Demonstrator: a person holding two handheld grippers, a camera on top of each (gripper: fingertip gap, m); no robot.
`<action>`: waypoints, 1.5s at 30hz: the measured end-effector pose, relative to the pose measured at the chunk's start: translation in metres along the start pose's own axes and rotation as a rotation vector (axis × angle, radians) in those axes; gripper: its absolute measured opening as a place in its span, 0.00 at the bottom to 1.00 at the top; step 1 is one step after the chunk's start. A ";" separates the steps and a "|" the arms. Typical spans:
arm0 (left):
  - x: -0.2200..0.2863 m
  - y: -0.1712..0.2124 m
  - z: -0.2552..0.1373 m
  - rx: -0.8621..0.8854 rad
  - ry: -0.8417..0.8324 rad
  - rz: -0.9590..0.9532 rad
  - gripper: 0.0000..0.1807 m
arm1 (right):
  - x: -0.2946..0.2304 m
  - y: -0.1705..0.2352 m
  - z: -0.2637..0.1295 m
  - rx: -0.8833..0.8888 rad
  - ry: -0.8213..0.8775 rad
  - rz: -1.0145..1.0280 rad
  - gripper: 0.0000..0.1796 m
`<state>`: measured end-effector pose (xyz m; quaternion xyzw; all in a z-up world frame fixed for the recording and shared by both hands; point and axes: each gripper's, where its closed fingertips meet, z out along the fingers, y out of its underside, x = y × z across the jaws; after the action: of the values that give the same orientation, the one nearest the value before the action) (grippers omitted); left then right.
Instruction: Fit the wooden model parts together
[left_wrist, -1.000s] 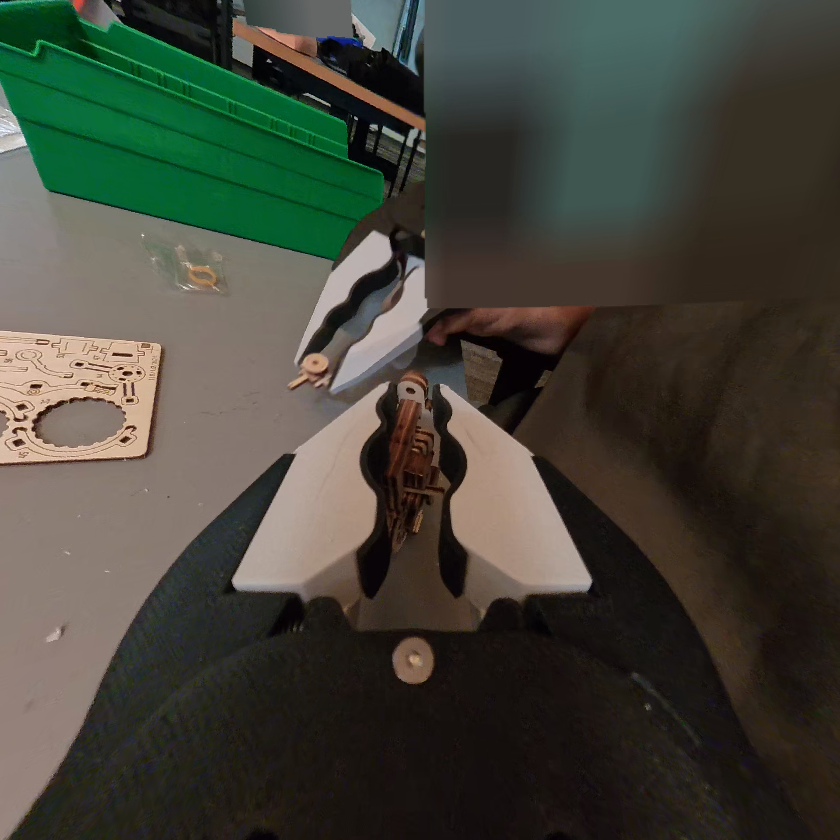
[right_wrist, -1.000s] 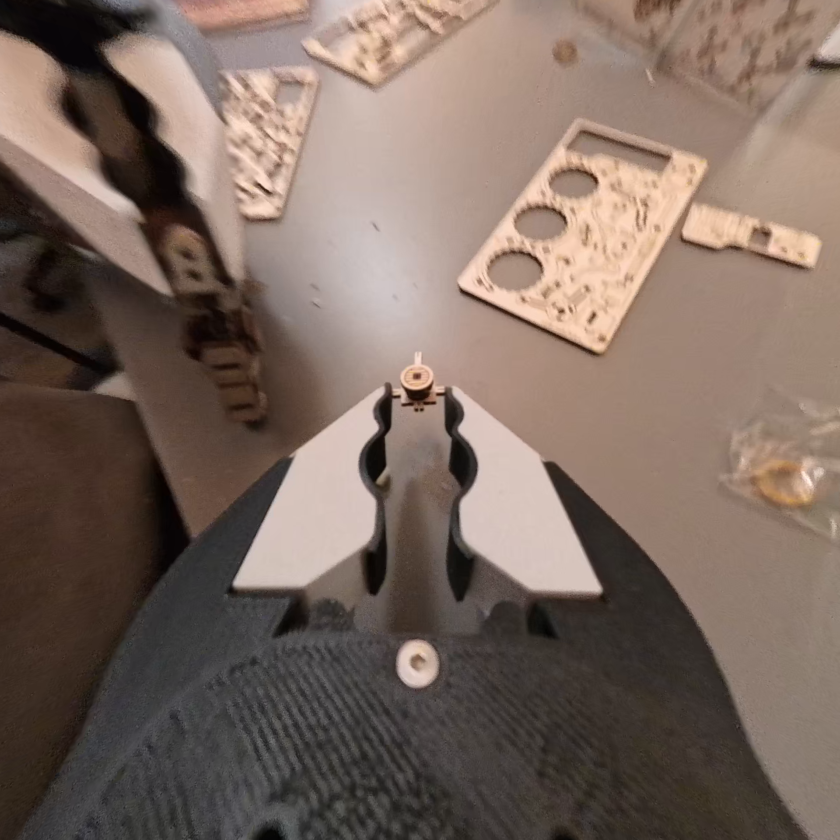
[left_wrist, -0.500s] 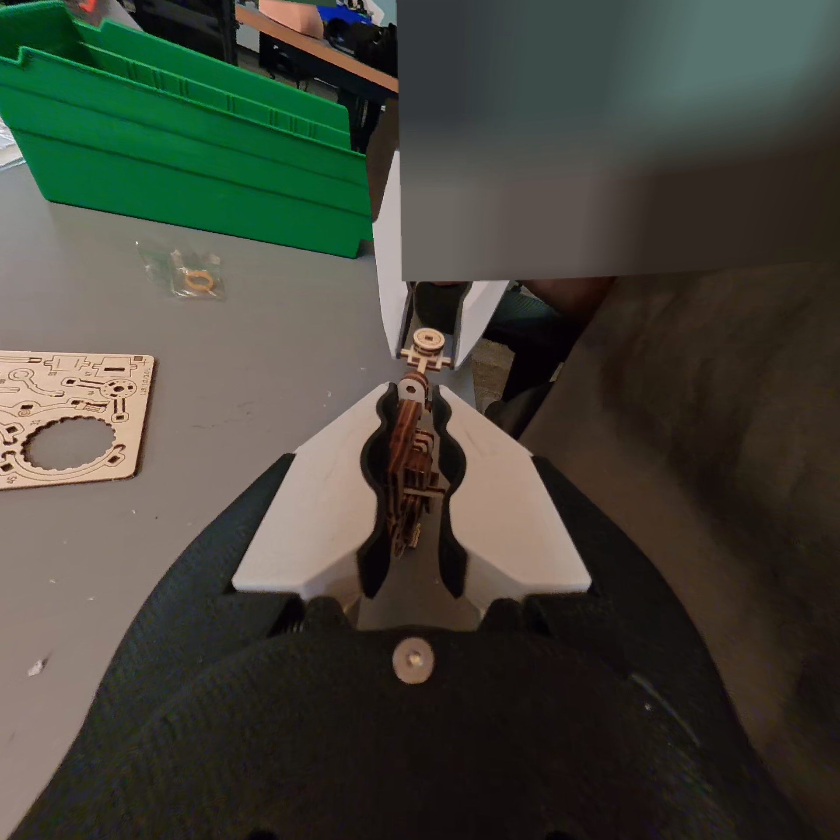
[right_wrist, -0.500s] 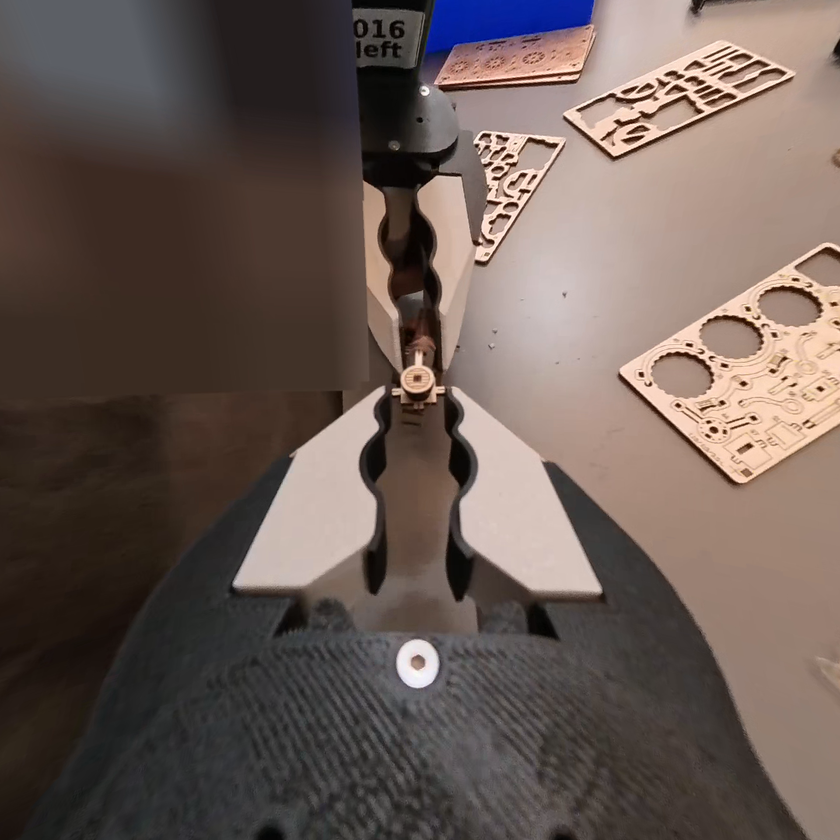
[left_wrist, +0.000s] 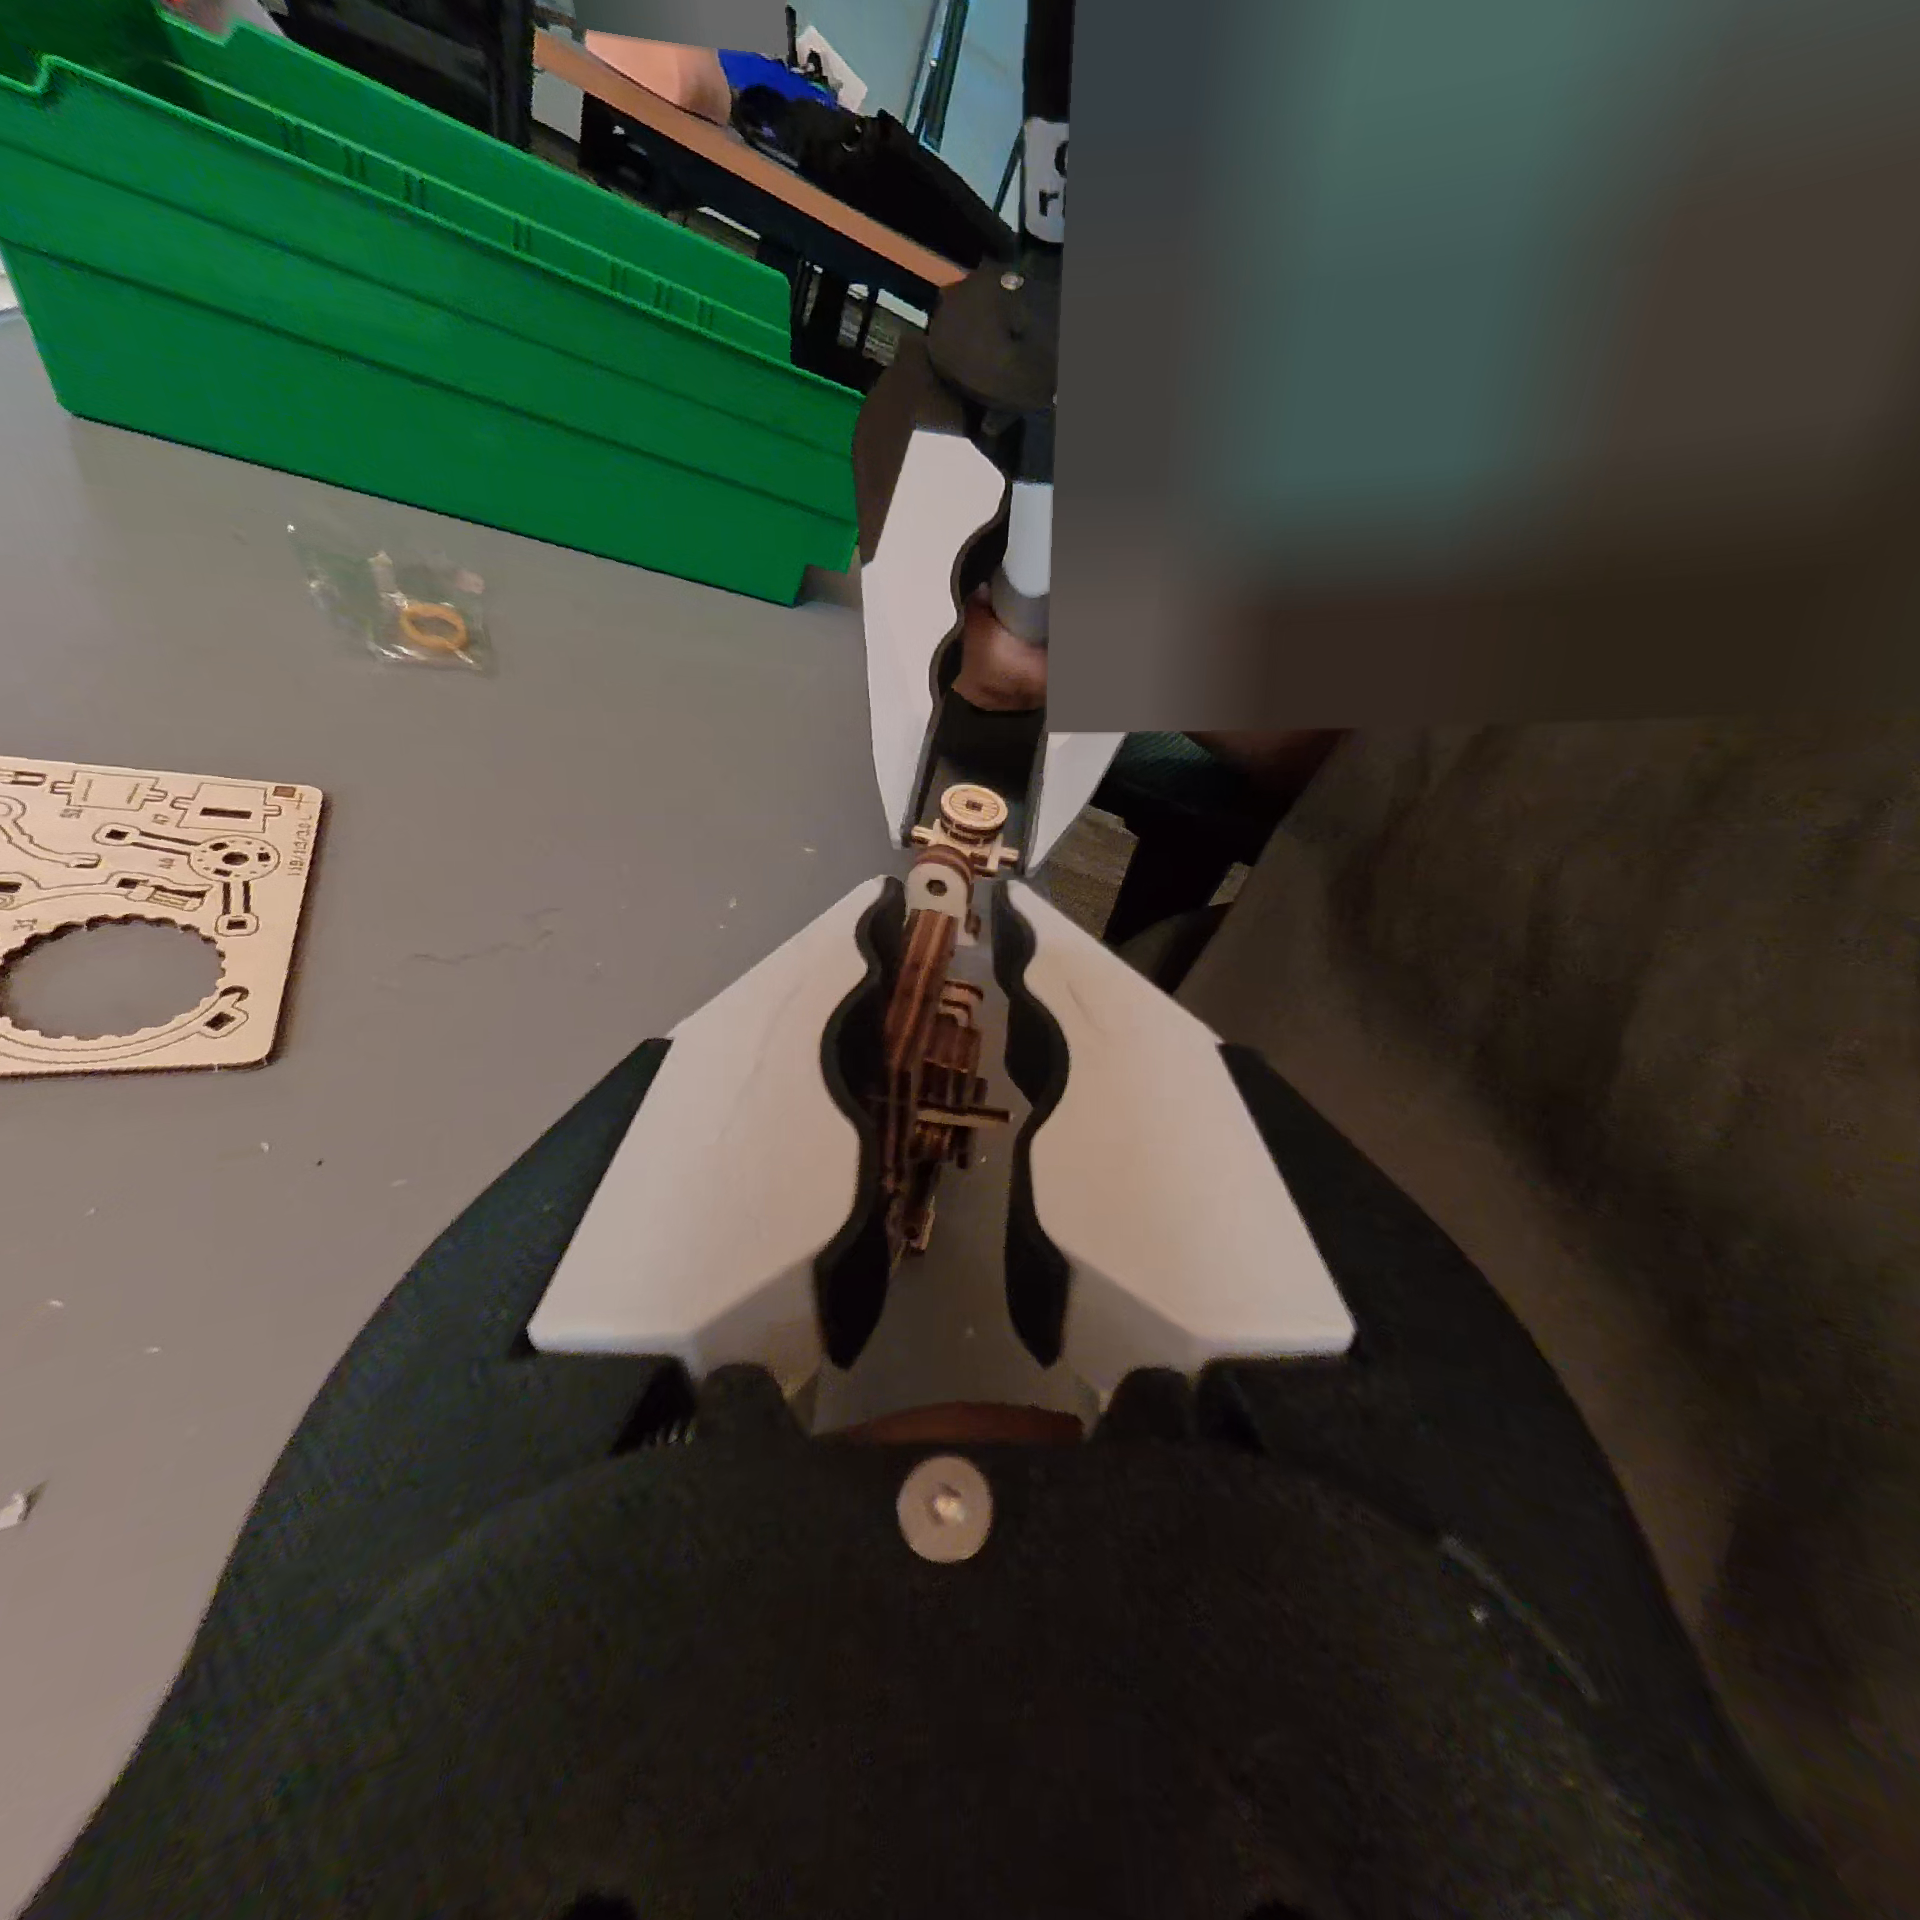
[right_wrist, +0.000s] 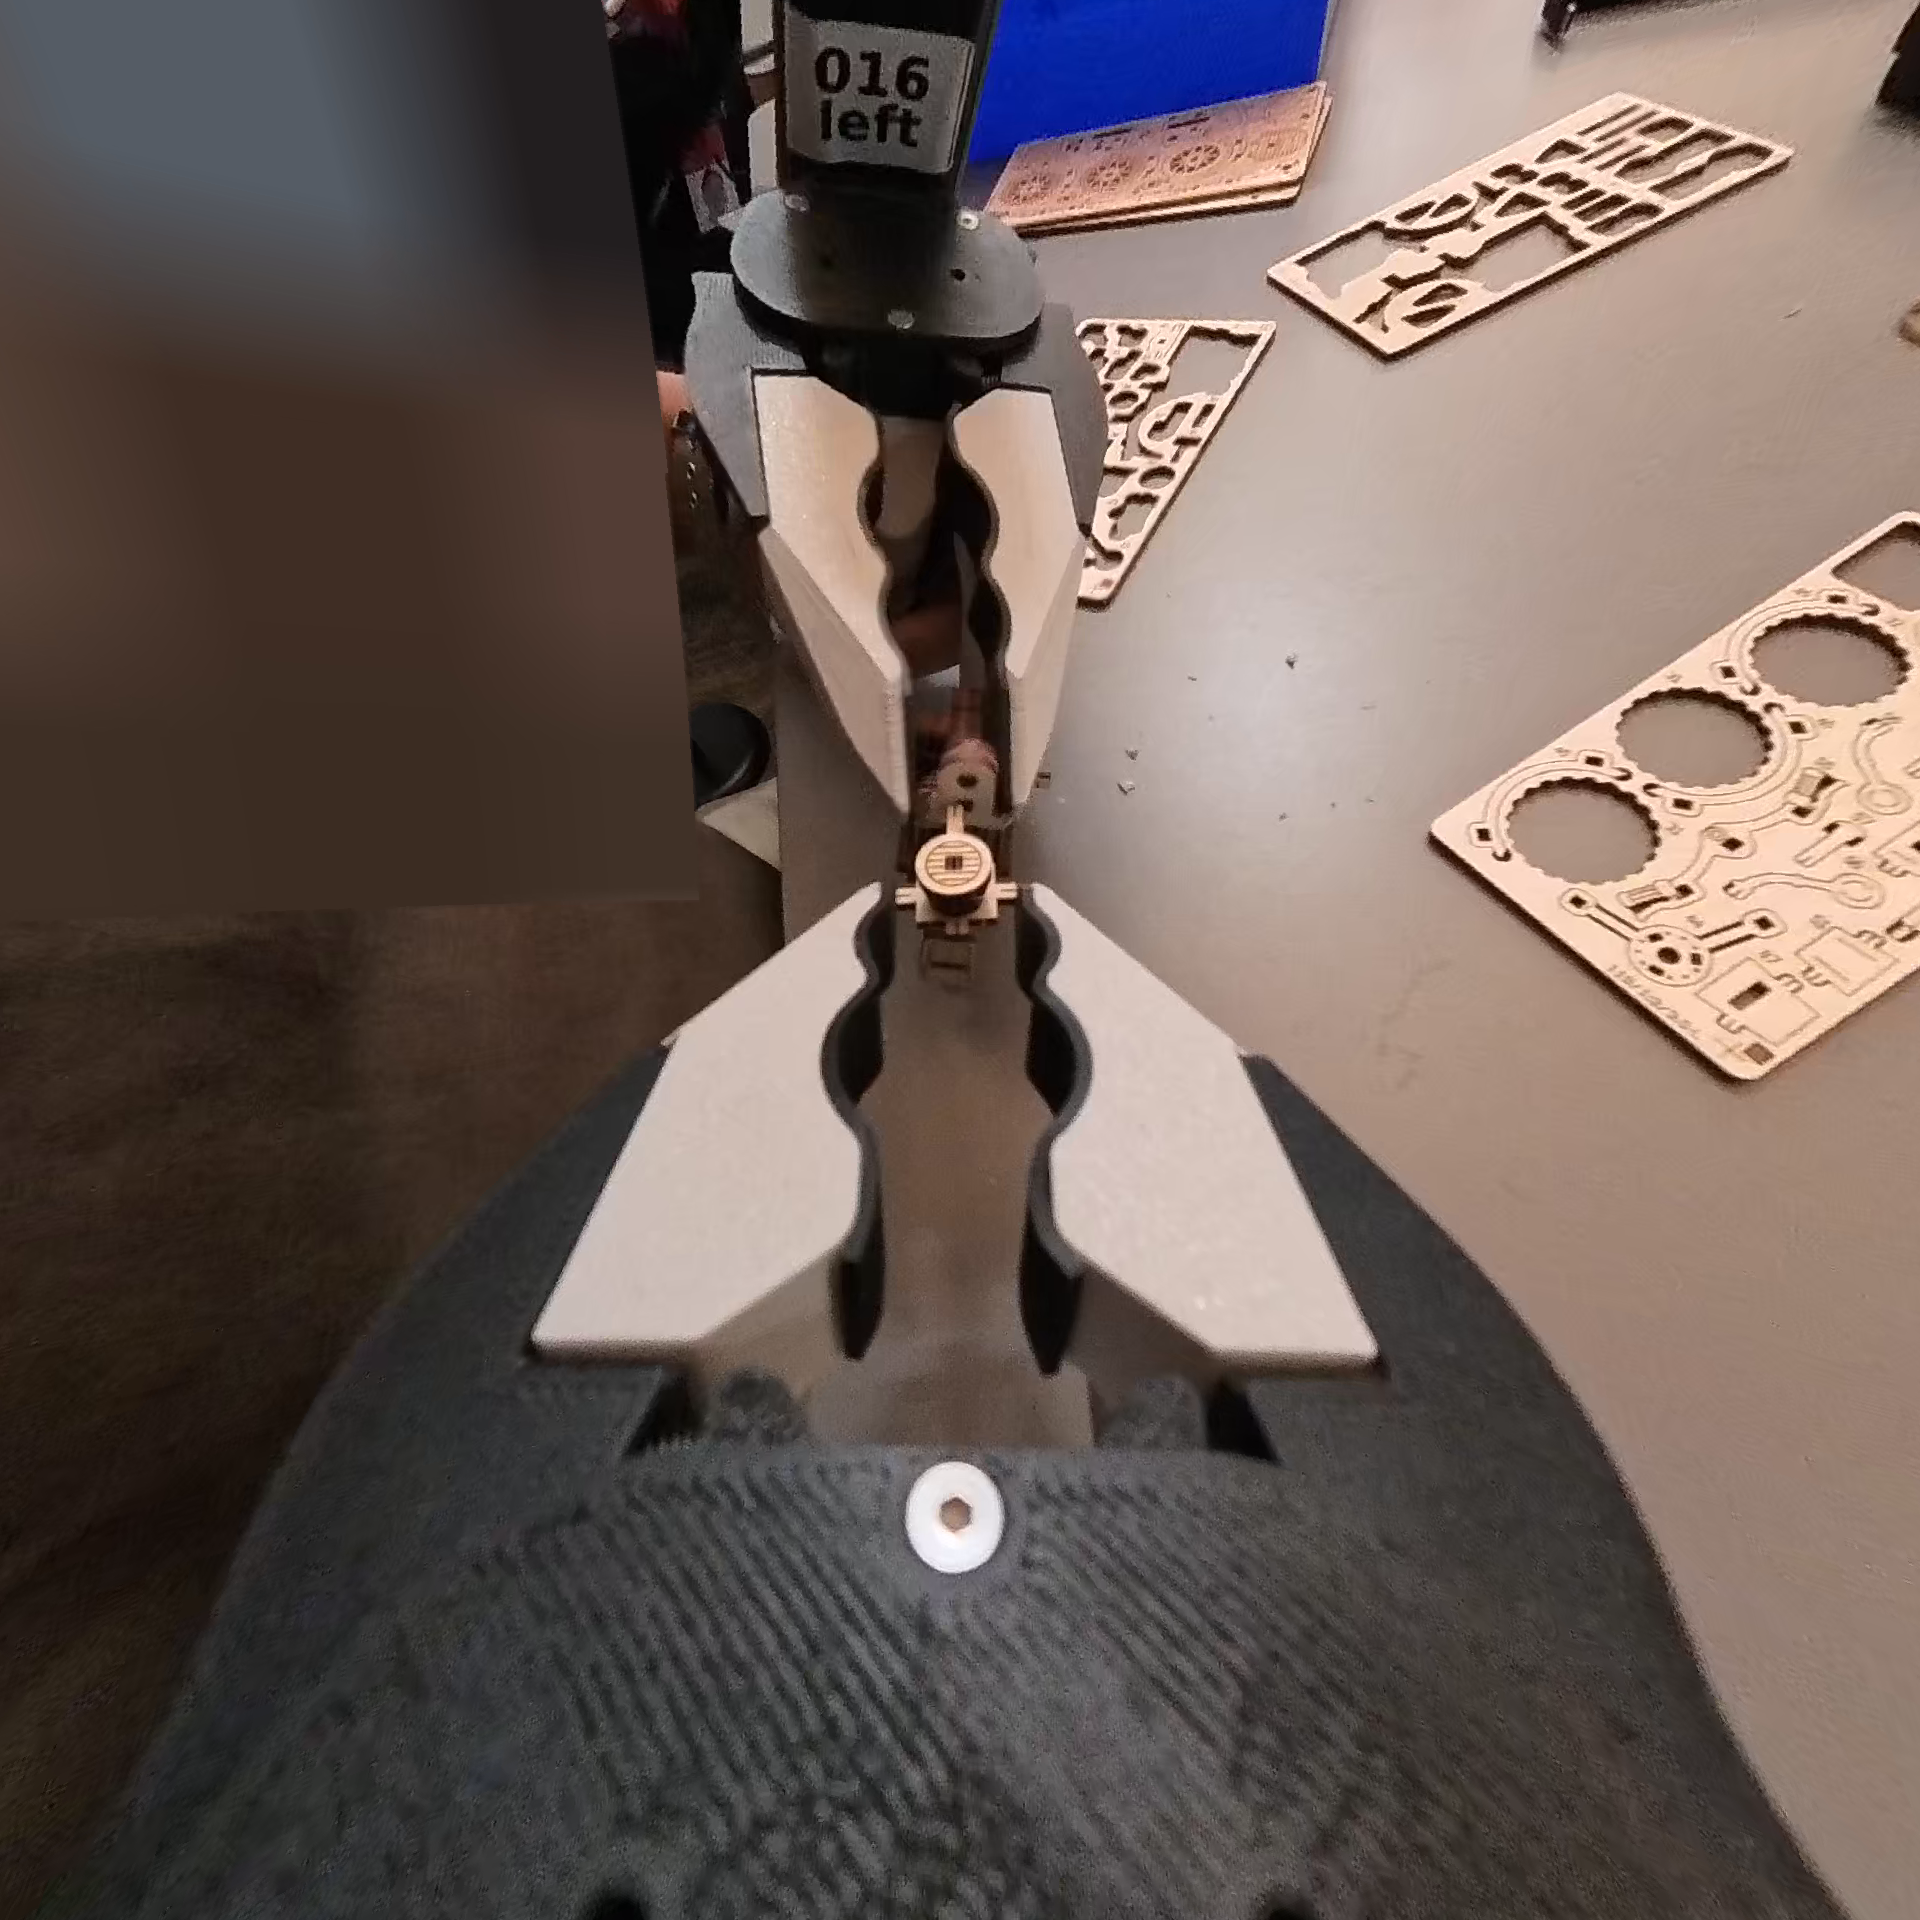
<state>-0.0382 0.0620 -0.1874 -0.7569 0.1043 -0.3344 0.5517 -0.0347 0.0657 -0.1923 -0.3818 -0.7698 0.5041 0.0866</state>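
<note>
Now the left gripper (left_wrist: 940, 894) is clamping the layered wooden assembly (left_wrist: 925, 1049) between its fingers, while the right gripper (right_wrist: 951, 894) is pinching a small round-headed wooden pin (right_wrist: 949, 865) at its tips, both held above the grey table (right_wrist: 1351, 727). Nose to nose, they are nearly meeting; lining the pin squarely with the assembly's end hole (left_wrist: 937, 886) and pressing gently should seat it.

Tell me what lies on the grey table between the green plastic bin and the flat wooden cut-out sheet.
In the left wrist view, a small clear plastic bag with a tan ring inside lies between the green bin and the wooden cut-out sheet; otherwise bare table.
</note>
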 end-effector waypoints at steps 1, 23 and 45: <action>0.000 0.000 0.000 0.001 -0.001 -0.003 0.06 | 0.000 0.000 0.000 0.004 0.000 0.002 0.12; 0.004 0.001 0.004 -0.070 -0.075 0.092 0.05 | -0.001 -0.004 -0.005 -0.007 0.035 -0.041 0.12; 0.010 0.004 0.012 -0.117 -0.077 0.163 0.05 | -0.008 0.002 -0.011 -0.022 0.006 -0.111 0.12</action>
<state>-0.0227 0.0642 -0.1886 -0.7891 0.1635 -0.2525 0.5356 -0.0222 0.0683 -0.1867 -0.3411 -0.7949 0.4889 0.1127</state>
